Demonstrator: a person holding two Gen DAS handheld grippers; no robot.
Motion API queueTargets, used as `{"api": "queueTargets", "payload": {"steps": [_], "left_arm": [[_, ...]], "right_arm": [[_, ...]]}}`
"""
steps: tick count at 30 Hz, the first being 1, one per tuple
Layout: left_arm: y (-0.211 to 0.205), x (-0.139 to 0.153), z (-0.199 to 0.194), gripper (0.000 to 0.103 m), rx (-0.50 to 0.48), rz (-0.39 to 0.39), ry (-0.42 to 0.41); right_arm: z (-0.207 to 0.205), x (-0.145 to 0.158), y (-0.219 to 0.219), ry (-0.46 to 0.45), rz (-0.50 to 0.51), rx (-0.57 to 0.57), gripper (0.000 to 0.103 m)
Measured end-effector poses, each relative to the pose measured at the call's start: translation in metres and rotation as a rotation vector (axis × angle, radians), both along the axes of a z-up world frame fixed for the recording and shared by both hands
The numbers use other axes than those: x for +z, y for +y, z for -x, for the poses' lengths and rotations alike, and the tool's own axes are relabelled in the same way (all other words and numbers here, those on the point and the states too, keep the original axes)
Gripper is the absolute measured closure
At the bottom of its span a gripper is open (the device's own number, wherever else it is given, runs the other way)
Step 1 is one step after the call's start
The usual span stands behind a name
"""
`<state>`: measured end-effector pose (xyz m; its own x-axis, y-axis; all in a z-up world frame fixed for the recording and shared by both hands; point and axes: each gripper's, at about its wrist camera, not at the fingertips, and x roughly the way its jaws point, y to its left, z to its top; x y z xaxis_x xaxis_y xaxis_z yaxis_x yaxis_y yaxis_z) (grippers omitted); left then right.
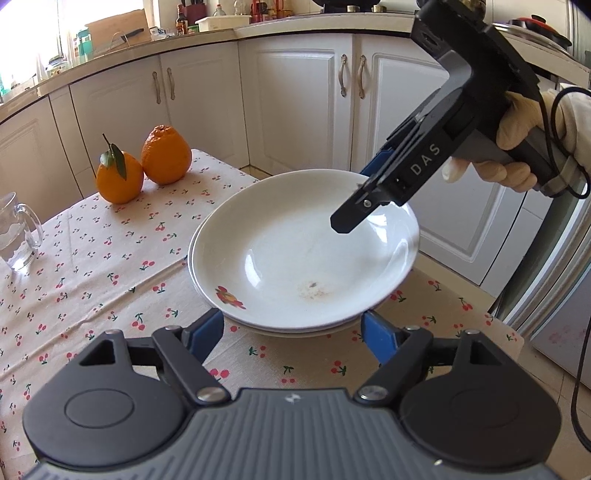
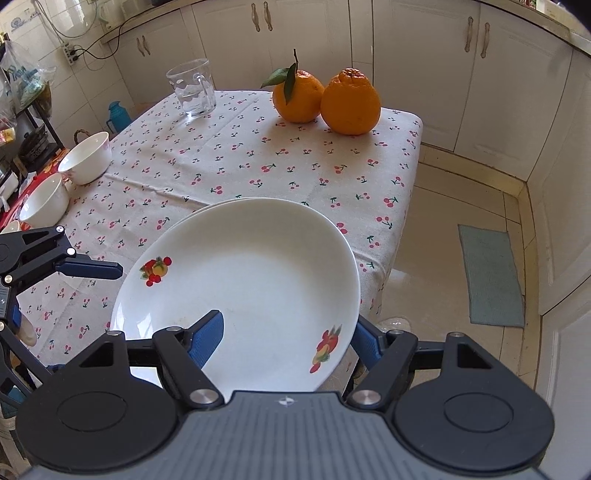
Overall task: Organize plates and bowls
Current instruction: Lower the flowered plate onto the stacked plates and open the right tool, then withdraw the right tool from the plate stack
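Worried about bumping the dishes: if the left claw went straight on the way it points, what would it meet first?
Most likely the near rim of the stacked plates, which lies right between and just ahead of the left claw. Its jaws stand apart with nothing gripped. Exact depth is unclear.

A home kitchen: white cabinets point(image 1: 303, 99) with curved metal handles run under a pale counter point(image 1: 122, 55) crowded with bottles point(image 1: 181, 20) and a white tub point(image 1: 221, 23). A small worktop point(image 2: 295, 162) wears a cherry-print cloth and carries two oranges point(image 2: 325, 98), a glass mug point(image 2: 192, 88), bowls point(image 2: 86, 158) and plates point(image 2: 251, 280). The floor point(image 2: 461, 192) is tiled, with a green mat point(image 2: 491, 273)
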<state>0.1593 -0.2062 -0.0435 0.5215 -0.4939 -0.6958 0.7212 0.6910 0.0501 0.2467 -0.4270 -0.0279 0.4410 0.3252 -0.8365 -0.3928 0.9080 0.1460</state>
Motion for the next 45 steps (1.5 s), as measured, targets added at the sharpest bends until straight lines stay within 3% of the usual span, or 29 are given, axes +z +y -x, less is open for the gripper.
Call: {"api": "queueTargets", "payload": {"steps": [11, 16, 20, 25, 37, 45], "left_arm": [[0.011, 0.010, 0.010, 0.021, 0.009, 0.023, -0.034], [0.018, 0.016, 0.017, 0.016, 0.010, 0.031, -0.055], [0.027, 0.021, 0.023, 0.015, 0.018, 0.043, -0.067], [0.042, 0.029, 0.033, 0.011, 0.027, 0.061, -0.094], [0.102, 0.045, 0.064, 0.005, 0.078, 0.112, -0.130], [0.163, 0.050, 0.087, 0.005, 0.158, 0.137, -0.149]], "right_arm": [[0.012, 0.008, 0.005, -0.027, 0.007, -0.012, 0.019], [0.024, 0.021, 0.021, -0.077, 0.034, 0.009, 0.004], [0.036, 0.032, 0.040, -0.114, 0.060, 0.023, 0.000], [0.055, 0.040, 0.066, -0.145, 0.106, 0.003, 0.000], [0.099, 0.042, 0.125, -0.210, 0.080, -0.111, 0.000], [0.115, 0.043, 0.184, -0.232, 0.093, -0.035, 0.000]]}}
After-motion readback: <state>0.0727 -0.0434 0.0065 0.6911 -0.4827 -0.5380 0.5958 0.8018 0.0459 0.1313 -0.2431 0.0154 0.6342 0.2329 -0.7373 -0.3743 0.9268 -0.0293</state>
